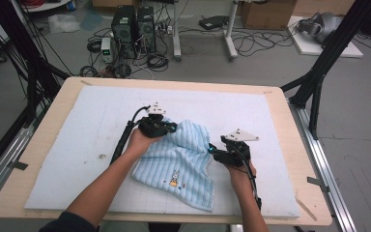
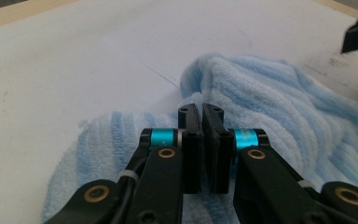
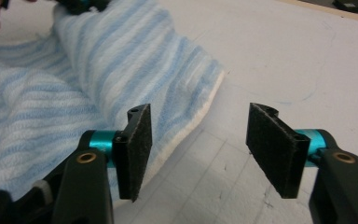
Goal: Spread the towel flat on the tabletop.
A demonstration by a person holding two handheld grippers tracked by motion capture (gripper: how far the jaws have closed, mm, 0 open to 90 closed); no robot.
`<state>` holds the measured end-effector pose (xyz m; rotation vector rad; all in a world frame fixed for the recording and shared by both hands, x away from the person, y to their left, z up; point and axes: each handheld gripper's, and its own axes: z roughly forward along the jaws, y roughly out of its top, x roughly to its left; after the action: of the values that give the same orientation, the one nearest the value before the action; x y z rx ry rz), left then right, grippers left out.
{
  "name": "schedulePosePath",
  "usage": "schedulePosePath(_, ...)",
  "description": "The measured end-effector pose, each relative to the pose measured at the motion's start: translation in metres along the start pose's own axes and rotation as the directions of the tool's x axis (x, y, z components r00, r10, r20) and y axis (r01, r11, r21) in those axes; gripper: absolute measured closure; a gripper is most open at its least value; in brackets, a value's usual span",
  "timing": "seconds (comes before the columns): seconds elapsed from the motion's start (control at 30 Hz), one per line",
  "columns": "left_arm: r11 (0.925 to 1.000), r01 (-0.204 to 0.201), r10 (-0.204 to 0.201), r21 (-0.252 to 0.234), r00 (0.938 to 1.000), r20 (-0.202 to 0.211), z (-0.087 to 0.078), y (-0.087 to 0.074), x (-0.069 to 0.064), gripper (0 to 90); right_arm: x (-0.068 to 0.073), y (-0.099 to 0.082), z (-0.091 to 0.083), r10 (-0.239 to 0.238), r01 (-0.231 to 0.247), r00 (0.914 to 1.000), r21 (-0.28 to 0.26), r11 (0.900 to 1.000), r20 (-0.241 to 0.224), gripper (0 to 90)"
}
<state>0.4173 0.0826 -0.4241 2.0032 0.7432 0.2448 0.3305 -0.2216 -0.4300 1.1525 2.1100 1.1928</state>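
On the white mat [image 1: 92, 145], the striped towel [image 1: 183, 159] looks soft and light, best pinched at an edge: the left gripper [image 2: 201, 112] is closed on a fold, the right gripper [image 3: 198, 140] gapes beside its hem.

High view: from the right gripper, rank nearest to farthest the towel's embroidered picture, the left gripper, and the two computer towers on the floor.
From the right gripper:
1. Embroidered picture, on the towel, toward the person's side.
2. Left gripper, at the towel's far left part.
3. Computer towers, on the floor beyond the table.
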Motion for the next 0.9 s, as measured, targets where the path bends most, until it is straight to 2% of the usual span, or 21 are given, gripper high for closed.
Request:
schedulePosePath(0.1,0.9999,-0.016,0.016,-0.001,0.9998,0.008,-0.012,-0.009,-0.005,86.3,-0.003,0.004,0.002,0.033,-0.033,0.9994,-0.013,0.9994,0.005,47.3)
schedulePosePath(0.3,0.9992,-0.034,0.035,-0.022,0.9987,0.038,-0.029,-0.023,-0.017,86.4,-0.004,0.021,0.015,0.071,-0.071,0.9974,-0.028,0.9971,-0.008,48.2)
schedulePosePath(0.4,0.9989,-0.04,0.041,-0.024,0.9982,0.043,-0.034,-0.028,-0.022,86.4,-0.004,0.033,0.027,0.116,-0.117,0.9927,-0.027,0.9928,-0.033,46.3)
schedulePosePath(0.5,0.9991,-0.038,0.039,-0.019,0.998,0.051,-0.035,-0.031,-0.024,86.4,-0.003,0.043,0.043,0.147,-0.148,0.9854,-0.004,0.989,-0.086,42.8)
schedulePosePath(0.53,0.9992,-0.034,0.035,-0.022,0.998,0.052,-0.035,-0.032,-0.025,86.4,-0.001,0.046,0.049,0.149,-0.149,0.9835,0.012,0.9888,-0.102,43.2)
schedulePosePath(0.57,0.9991,-0.033,0.034,-0.027,0.998,0.052,-0.036,-0.033,-0.025,86.4,0.0,0.047,0.055,0.16,-0.156,0.9786,0.037,0.987,-0.13,48.3)
schedulePosePath(0.63,0.9994,-0.024,0.025,-0.027,0.9981,0.056,-0.037,-0.035,-0.024,86.4,0.002,0.047,0.06,0.147,-0.138,0.9735,0.062,0.9885,-0.175,68.9)
schedulePosePath(0.7,0.9996,-0.015,0.017,-0.025,0.9983,0.055,-0.038,-0.038,-0.023,86.3,0.006,0.047,0.06,0.097,-0.084,0.9748,0.073,0.9938,-0.201,83.9)
schedulePosePath(0.77,0.9996,-0.007,0.008,-0.027,0.9983,0.057,-0.039,-0.04,-0.022,86.2,0.011,0.048,0.055,0.044,-0.03,0.9793,0.073,0.9968,-0.198,85.4)
schedulePosePath(0.9,0.9995,0.01,-0.008,-0.031,0.9982,0.059,-0.043,-0.043,-0.02,85.4,0.015,0.049,0.04,-0.014,0.026,0.9768,0.053,0.9982,-0.214,85.8)
